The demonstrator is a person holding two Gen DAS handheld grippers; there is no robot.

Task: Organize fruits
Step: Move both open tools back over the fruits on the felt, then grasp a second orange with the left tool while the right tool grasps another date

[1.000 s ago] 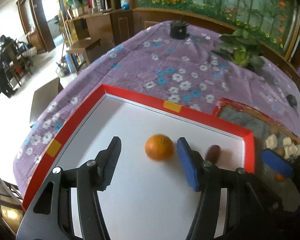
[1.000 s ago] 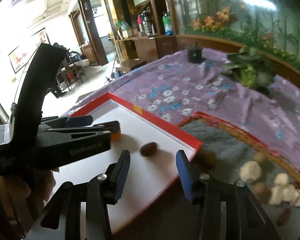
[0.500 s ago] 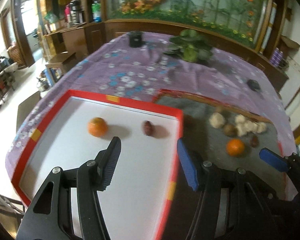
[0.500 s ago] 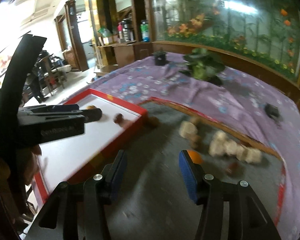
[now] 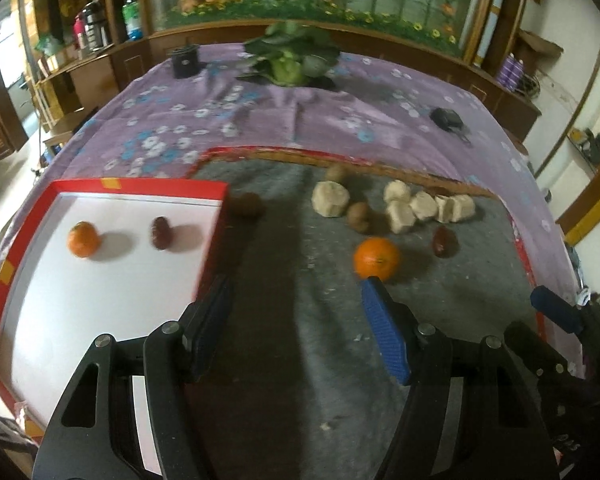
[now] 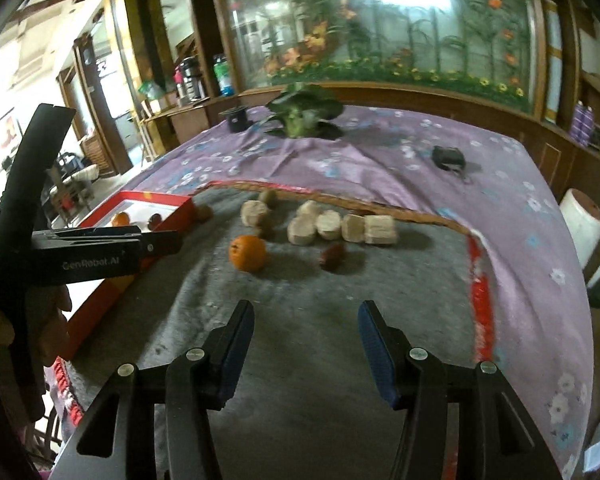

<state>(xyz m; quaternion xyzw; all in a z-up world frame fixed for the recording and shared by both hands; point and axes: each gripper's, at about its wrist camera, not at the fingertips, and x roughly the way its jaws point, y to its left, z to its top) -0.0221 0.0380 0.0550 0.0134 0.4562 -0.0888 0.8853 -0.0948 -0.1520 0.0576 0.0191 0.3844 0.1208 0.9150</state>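
A red-rimmed white tray (image 5: 210,244) on the left holds an orange (image 5: 83,239) and a dark red date (image 5: 161,233). On the grey mat (image 5: 284,320) lie another orange (image 5: 377,259), a date (image 5: 444,241), several brown kiwis (image 5: 359,216) and several pale lumps (image 5: 330,199). My left gripper (image 5: 296,320) is open and empty over the mat, near the tray's right rim. My right gripper (image 6: 305,328) is open and empty, short of the orange (image 6: 247,252) and date (image 6: 332,256) on the mat.
The mat and tray lie on a purple flowered cloth (image 5: 300,120). A leafy green plant (image 5: 290,58), a black pot (image 5: 185,62) and a small black object (image 5: 446,117) stand at the back. The left gripper's body (image 6: 96,254) shows at the left of the right wrist view.
Both grippers have swung right from the tray to over the grey mat. The orange that lay between my left fingers now rests in the tray, well to their left.
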